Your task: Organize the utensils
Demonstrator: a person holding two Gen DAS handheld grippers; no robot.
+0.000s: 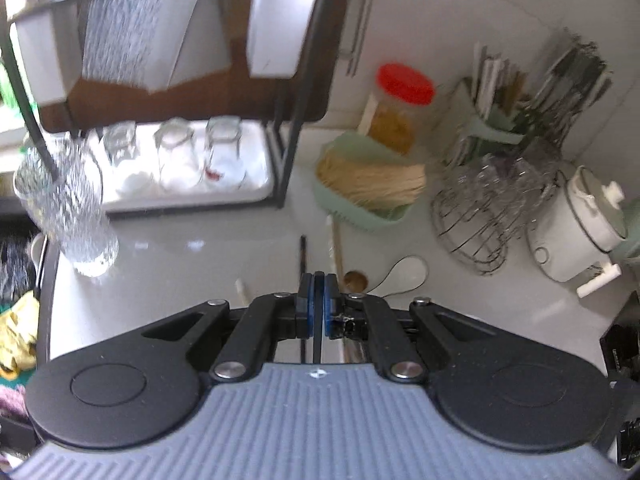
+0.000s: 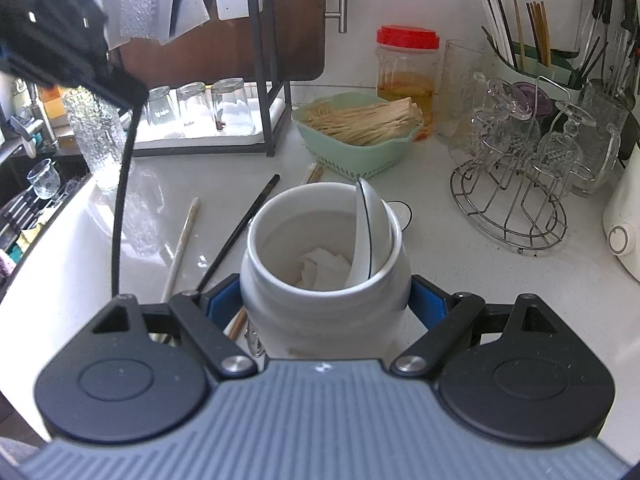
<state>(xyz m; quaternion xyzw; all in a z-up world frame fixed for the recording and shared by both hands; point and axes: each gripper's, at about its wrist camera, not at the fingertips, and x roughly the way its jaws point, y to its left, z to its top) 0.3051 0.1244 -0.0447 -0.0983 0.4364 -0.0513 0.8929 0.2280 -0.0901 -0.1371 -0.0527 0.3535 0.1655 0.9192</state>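
Observation:
My right gripper (image 2: 325, 300) is shut on a white ceramic jar (image 2: 280, 300) that stands on the counter, with a white spoon (image 2: 370, 232) leaning inside it over crumpled paper. My left gripper (image 1: 319, 284) is shut on a black chopstick (image 1: 317, 340). In the right wrist view the left gripper (image 2: 132, 92) is high at the upper left, and the black chopstick (image 2: 120, 200) hangs down from it. On the counter lie another black chopstick (image 2: 240, 232), a pale chopstick (image 2: 182, 244) and a white spoon (image 1: 404, 276).
A green basket of bamboo sticks (image 2: 360, 124) and a red-lidded jar (image 2: 406, 68) stand behind. A black rack with upturned glasses (image 2: 200, 108) is at the left. A wire glass stand (image 2: 512, 184), a chopstick holder (image 2: 524, 52) and a white pot (image 1: 580, 224) are at the right.

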